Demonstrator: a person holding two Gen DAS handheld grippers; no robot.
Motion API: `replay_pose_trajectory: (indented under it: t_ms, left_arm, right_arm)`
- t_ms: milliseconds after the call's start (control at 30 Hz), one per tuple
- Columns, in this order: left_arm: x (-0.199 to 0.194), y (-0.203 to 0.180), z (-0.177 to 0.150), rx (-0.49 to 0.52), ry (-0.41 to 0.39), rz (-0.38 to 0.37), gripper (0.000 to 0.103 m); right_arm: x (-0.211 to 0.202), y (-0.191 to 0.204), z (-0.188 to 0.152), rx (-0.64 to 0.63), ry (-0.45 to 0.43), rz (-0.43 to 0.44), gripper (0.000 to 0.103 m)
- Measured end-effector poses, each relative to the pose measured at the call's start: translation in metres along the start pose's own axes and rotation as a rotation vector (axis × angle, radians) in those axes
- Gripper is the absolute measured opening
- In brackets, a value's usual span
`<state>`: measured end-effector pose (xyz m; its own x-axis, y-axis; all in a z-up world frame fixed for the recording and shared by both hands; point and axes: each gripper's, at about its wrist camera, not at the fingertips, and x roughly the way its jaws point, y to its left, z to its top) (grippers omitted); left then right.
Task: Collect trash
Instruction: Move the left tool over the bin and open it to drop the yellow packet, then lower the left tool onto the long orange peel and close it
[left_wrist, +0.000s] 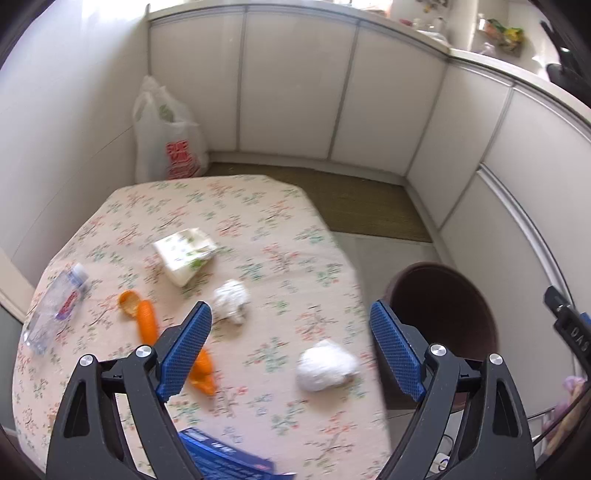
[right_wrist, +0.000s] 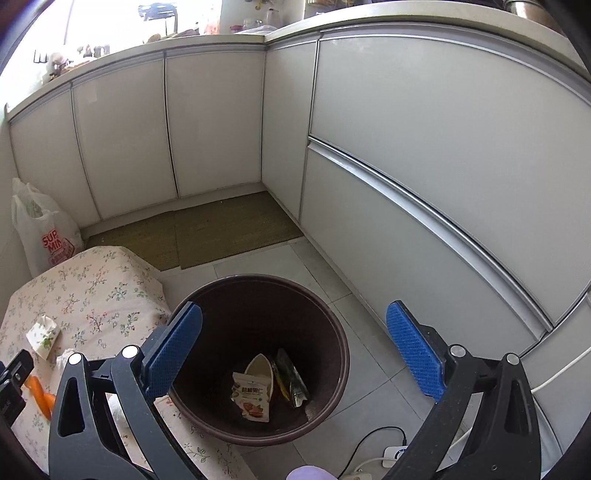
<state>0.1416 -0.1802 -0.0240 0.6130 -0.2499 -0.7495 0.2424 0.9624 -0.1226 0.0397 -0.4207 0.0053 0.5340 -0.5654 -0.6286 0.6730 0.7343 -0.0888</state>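
My left gripper is open and empty above the floral-cloth table. On the table lie two crumpled white tissues, orange peel pieces, a clear plastic bottle, a tissue pack and a blue box. My right gripper is open and empty over the brown trash bin, which holds snack wrappers. The bin also shows in the left wrist view, right of the table.
A white plastic bag stands on the floor behind the table. White cabinets line the back and right. A woven mat lies on the floor. A power strip and cables lie near the bin.
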Motion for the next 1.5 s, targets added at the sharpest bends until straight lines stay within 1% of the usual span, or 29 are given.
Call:
replay_pose_trajectory:
  t_ms: [67, 133, 267, 333, 400, 500, 567, 733, 833, 1033, 1067, 1100, 1133, 1167, 1200, 1267, 1367, 1500]
  left_arm:
    - [0.002, 0.022, -0.004, -0.027, 0.018, 0.031, 0.085]
    - [0.006, 0.049, -0.008, -0.063, 0.052, 0.057, 0.085]
    - [0.011, 0.103, -0.014, -0.148, 0.11, 0.1, 0.085]
    - [0.017, 0.134, -0.016, -0.211, 0.151, 0.116, 0.085]
    - [0.023, 0.163, -0.019, -0.292, 0.18, 0.118, 0.085]
    - [0.038, 0.202, -0.023, -0.424, 0.224, 0.102, 0.085]
    - [0.051, 0.22, -0.025, -0.481, 0.247, 0.088, 0.085]
    - [0.091, 0.233, -0.029, -0.493, 0.28, 0.112, 0.085]
    - [0.114, 0.229, -0.027, -0.505, 0.314, 0.084, 0.084]
    - [0.133, 0.197, -0.015, -0.377, 0.3, 0.05, 0.083]
    - [0.137, 0.19, -0.014, -0.342, 0.305, 0.034, 0.077]
    - [0.141, 0.185, -0.014, -0.313, 0.319, 0.019, 0.064]
    - [0.146, 0.182, -0.015, -0.283, 0.343, 0.018, 0.056]
    - [0.149, 0.181, -0.016, -0.268, 0.359, 0.034, 0.045]
    - [0.15, 0.183, -0.018, -0.261, 0.364, 0.048, 0.036]
    - [0.147, 0.191, -0.02, -0.269, 0.359, 0.042, 0.026]
    - [0.138, 0.206, -0.021, -0.304, 0.35, 0.032, 0.021]
    - [0.123, 0.226, -0.025, -0.35, 0.346, 0.001, 0.019]
  right_arm:
    - [-0.004, 0.008, -0.001, -0.016, -0.016, -0.003, 0.096]
    - [-0.006, 0.017, -0.003, -0.032, -0.017, 0.007, 0.096]
    - [-0.004, 0.039, -0.009, -0.089, 0.017, 0.035, 0.096]
    - [-0.002, 0.05, -0.012, -0.112, 0.028, 0.046, 0.096]
    - [-0.001, 0.06, -0.014, -0.124, 0.039, 0.059, 0.096]
    - [0.0, 0.07, -0.014, -0.113, 0.065, 0.098, 0.096]
    - [0.004, 0.076, -0.016, -0.106, 0.094, 0.125, 0.096]
    - [0.015, 0.095, -0.02, -0.112, 0.152, 0.157, 0.096]
    - [0.019, 0.108, -0.019, -0.12, 0.161, 0.161, 0.096]
    - [0.026, 0.141, -0.023, -0.159, 0.186, 0.192, 0.096]
    - [0.026, 0.146, -0.024, -0.172, 0.188, 0.195, 0.096]
    - [0.026, 0.152, -0.026, -0.186, 0.19, 0.198, 0.096]
    - [0.025, 0.157, -0.028, -0.2, 0.19, 0.202, 0.096]
    - [0.025, 0.161, -0.029, -0.212, 0.192, 0.207, 0.096]
    - [0.024, 0.165, -0.03, -0.224, 0.193, 0.213, 0.096]
    - [0.022, 0.173, -0.033, -0.248, 0.196, 0.229, 0.096]
    - [0.017, 0.183, -0.037, -0.271, 0.207, 0.278, 0.096]
    - [0.012, 0.201, -0.046, -0.324, 0.237, 0.339, 0.096]
